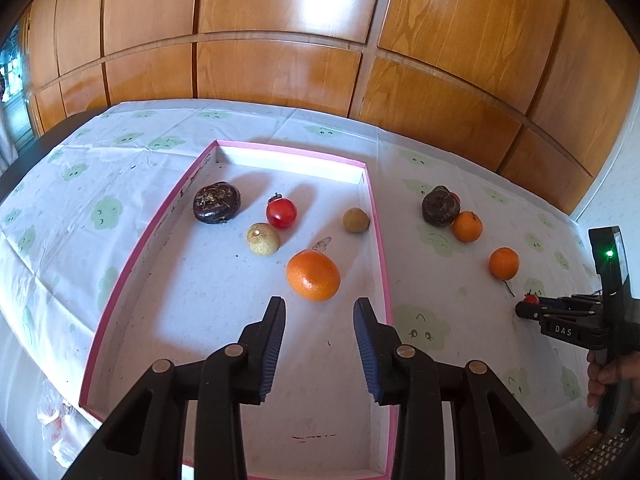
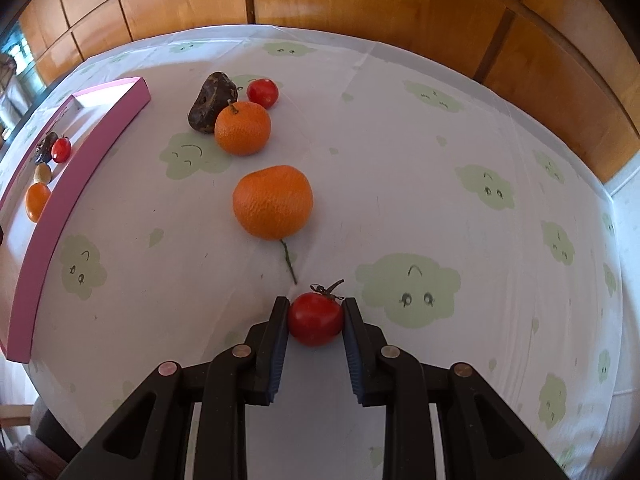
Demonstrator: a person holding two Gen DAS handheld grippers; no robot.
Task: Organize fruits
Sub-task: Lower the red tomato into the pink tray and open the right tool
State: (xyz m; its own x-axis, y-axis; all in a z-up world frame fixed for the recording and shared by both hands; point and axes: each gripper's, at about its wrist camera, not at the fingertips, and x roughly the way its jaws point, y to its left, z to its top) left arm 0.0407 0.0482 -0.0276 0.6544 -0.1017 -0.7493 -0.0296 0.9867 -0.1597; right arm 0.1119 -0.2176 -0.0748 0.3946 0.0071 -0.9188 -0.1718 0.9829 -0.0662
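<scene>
A small red tomato [image 2: 315,318] with a dry stem sits between the pads of my right gripper [image 2: 316,302], which is shut on it just above the tablecloth. Beyond it lie two oranges [image 2: 273,202] [image 2: 242,128], a dark wrinkled fruit [image 2: 212,102] and another tomato [image 2: 262,93]. My left gripper [image 1: 320,304] stands open and empty over the pink-rimmed box [image 1: 288,151], just short of an orange [image 1: 313,275] lying inside. The box also holds a dark fruit [image 1: 217,202], a tomato [image 1: 281,213] and two pale round fruits [image 1: 263,239] [image 1: 355,220].
The table wears a white cloth [image 2: 440,184] printed with green clouds. A wooden panelled wall [image 1: 280,40] runs behind it. In the left wrist view the right gripper [image 1: 528,306] and the hand [image 1: 612,372] holding it show at the far right edge.
</scene>
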